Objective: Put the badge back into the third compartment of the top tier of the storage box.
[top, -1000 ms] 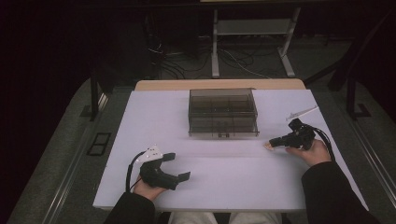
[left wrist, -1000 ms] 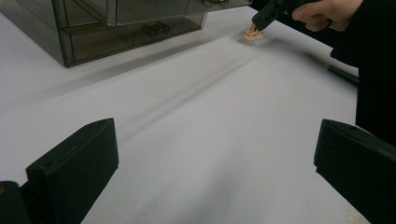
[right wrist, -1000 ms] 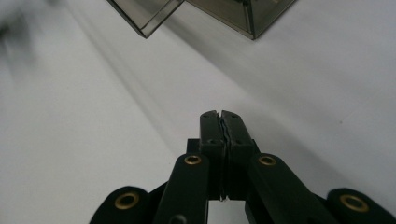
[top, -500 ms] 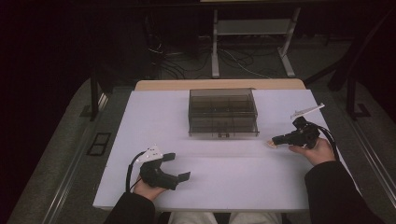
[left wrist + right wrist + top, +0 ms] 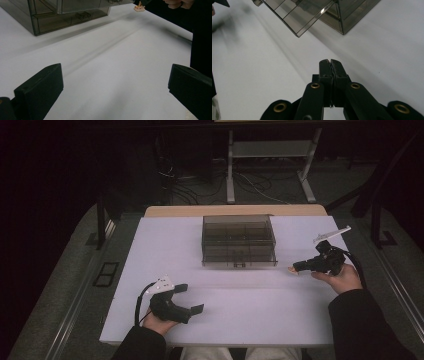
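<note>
Currently the left claw (image 5: 190, 298) rests wide open on the worktop (image 5: 250, 315); the tinted organiser box (image 5: 239, 240) sits centrally (rigid, light, slippery: grip a drawer handle); the right claw (image 5: 295, 268) pinches a small pale object (image 5: 290, 269).

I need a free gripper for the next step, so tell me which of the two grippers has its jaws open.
The left gripper, resting near the table's front edge: its jaws stand wide apart with nothing between them. The right gripper has its jaws pressed together.
</note>
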Motion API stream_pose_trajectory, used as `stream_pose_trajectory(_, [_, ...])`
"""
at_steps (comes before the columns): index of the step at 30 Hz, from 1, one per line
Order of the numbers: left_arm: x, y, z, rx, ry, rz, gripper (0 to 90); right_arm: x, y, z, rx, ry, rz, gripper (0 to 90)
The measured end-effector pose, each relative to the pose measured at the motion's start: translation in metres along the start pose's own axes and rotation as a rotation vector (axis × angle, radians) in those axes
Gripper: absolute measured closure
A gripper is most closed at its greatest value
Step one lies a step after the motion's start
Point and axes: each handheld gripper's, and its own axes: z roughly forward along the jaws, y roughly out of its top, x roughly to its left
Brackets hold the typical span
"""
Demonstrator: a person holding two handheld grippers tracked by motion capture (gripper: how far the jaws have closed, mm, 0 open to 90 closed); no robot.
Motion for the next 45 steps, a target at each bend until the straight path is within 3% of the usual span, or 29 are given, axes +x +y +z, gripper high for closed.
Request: stream_pose_trajectory(45, [0.0, 0.0, 0.0, 0.0, -0.002, -0.002, 0.0, 0.018, 0.047, -0.036, -0.034, -0.035, -0.079, 87.5])
